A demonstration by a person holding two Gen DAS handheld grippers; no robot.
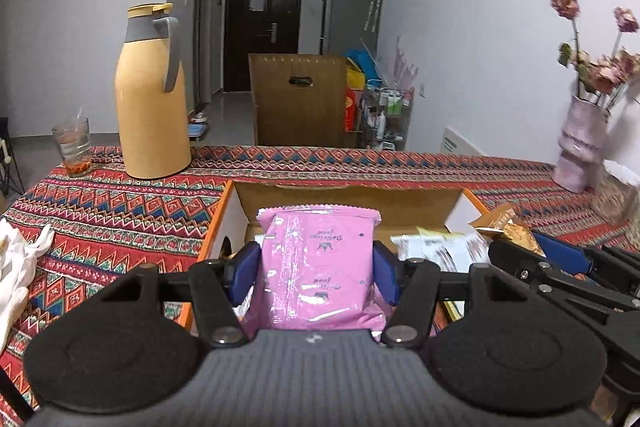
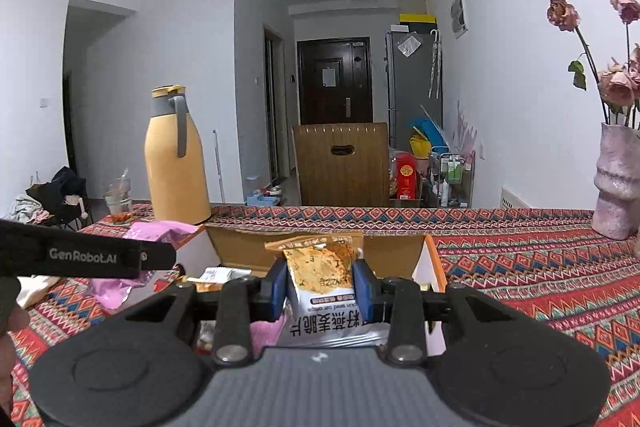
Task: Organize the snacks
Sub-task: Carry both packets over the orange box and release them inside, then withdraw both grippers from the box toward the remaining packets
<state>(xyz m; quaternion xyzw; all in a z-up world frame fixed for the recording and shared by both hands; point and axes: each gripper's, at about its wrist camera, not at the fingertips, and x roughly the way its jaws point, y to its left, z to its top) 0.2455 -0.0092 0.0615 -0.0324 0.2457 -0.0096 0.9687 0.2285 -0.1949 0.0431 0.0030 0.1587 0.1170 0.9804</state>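
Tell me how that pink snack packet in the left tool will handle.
The pink snack packet is probably light and floppy: its film wrinkles between the left tool's pads. The glossy wrapper looks slippery, so it might slide. Contents likely crush easily.

A yellow flask [image 1: 152, 95] with a grey handle stands upright on the patterned cloth [image 1: 120, 195] of the worktop, with a glass [image 1: 74, 147] just beside it. A pink vase [image 2: 618, 183] of dried roses [image 2: 560, 7] stands well apart by the wall. Beyond the worktop are a wooden chair [image 1: 300, 99], a dark door [image 1: 262, 27] and a grey fridge [image 1: 350, 11].
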